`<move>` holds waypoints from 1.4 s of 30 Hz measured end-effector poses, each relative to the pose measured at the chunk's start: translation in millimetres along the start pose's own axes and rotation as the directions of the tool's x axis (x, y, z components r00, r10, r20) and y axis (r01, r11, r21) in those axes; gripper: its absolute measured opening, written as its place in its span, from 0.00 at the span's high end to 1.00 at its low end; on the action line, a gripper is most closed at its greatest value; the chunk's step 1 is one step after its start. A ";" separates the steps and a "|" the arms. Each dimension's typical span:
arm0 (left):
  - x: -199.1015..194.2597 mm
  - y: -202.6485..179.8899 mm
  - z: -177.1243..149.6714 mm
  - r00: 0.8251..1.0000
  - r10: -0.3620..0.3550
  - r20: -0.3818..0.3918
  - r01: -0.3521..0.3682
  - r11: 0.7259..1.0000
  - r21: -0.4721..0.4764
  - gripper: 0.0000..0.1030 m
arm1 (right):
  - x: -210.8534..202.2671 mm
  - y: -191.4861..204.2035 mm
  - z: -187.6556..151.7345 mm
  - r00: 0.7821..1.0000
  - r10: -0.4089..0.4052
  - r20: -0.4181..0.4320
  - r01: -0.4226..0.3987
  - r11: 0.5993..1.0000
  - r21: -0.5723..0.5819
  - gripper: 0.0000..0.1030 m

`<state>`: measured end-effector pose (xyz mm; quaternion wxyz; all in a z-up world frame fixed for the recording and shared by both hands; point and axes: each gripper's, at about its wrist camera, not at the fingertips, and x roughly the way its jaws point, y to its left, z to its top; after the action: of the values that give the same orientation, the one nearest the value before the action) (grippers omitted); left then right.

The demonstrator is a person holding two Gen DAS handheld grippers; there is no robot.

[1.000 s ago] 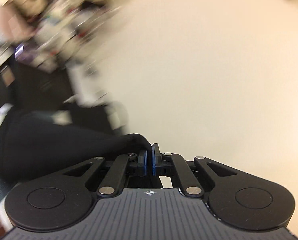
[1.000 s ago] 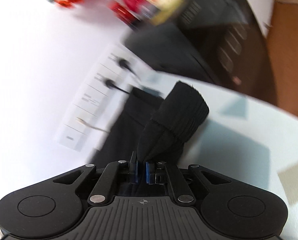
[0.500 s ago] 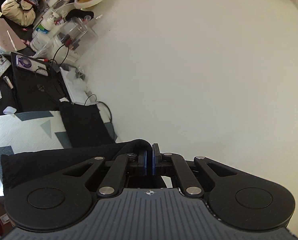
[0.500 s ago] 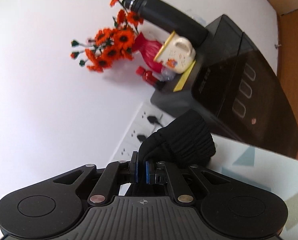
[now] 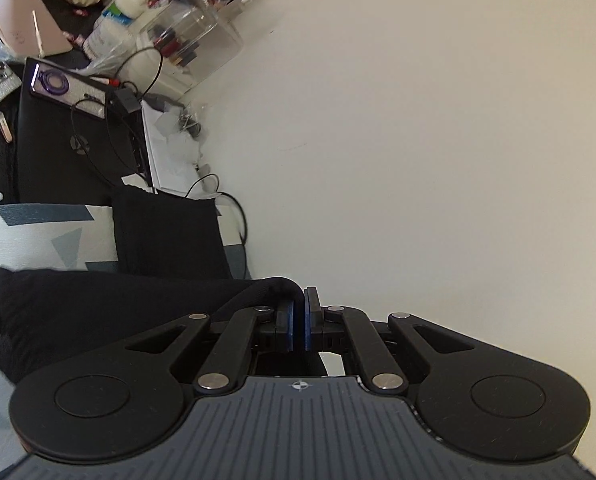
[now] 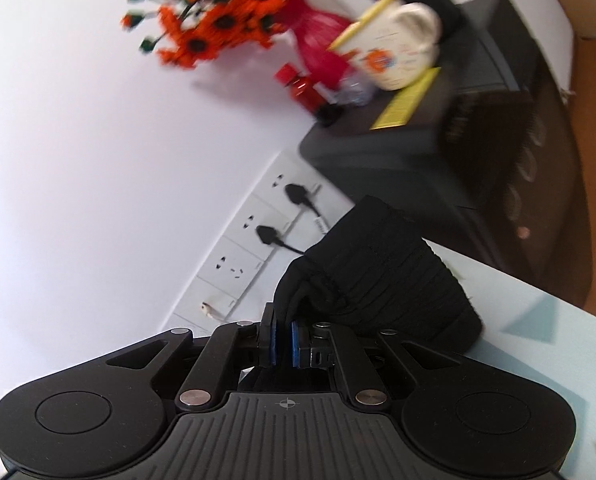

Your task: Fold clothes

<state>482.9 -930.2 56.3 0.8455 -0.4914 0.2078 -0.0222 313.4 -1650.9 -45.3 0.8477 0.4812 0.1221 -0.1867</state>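
Left gripper [image 5: 299, 320]: blue pads pressed almost together, a thin edge of the black garment [image 5: 109, 312] pinched between them. The fabric curls over the top of the left-hand pad and runs away to the left as a broad dark band, lying over a white cover with grey-blue triangles [image 5: 37, 236]. Just beyond the band, a second rectangle of black cloth [image 5: 165, 232] lies flat on the same cover; whether it is part of the same garment cannot be told. Farther off: a closed black laptop [image 5: 69, 140] with a phone [image 5: 69, 90] and cables on it, then a clear plastic box [image 5: 193, 36] of small items. Plain cream wall [image 5: 418, 140] fills the right side.

Right gripper [image 6: 283, 340]: pads clamped on a bunched fold of the black garment, a narrow gap showing around the cloth. A ribbed cuff [image 6: 394, 272] stands up from the pads and flares to the right, held off the pale cover [image 6: 538, 340]. Behind it, a white socket strip [image 6: 257, 236] on the wall with two black plugs in it. Farther: a dark cabinet [image 6: 478, 132] carrying a red vase of orange flowers [image 6: 225, 16], a small red bottle [image 6: 302, 88] and a cream mug [image 6: 402, 52]. This view is somewhat blurred.
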 end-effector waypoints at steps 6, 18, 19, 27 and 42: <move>93.8 6.5 16.9 0.998 0.040 -0.042 -0.043 0.996 -0.079 0.95 | 59.3 25.3 1.7 1.000 -0.031 0.003 0.031 0.999 -0.045 0.94; 233.7 8.9 18.6 0.982 0.099 -0.162 -0.107 0.993 -0.044 0.95 | 132.0 24.8 -13.0 0.990 -0.138 0.014 0.138 0.990 0.012 0.94; 242.4 8.2 18.8 0.981 0.098 -0.165 -0.105 0.994 -0.035 0.95 | 132.7 25.7 -12.5 0.991 -0.134 0.019 0.134 0.991 0.007 0.94; 337.9 18.1 4.1 0.952 0.208 -0.226 -0.214 0.977 0.000 0.95 | 192.2 23.1 -12.1 0.969 -0.245 0.005 0.245 0.969 -0.028 0.93; 432.0 31.4 -0.5 0.854 0.265 -0.448 -0.259 0.963 0.075 0.34 | 276.0 31.3 2.8 0.938 -0.322 -0.131 0.314 0.946 -0.073 0.30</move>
<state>871.7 -1018.8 -112.7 0.7714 -0.4347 0.4643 -0.0223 575.7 -1693.7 -126.4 0.8076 0.4454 0.2627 -0.2835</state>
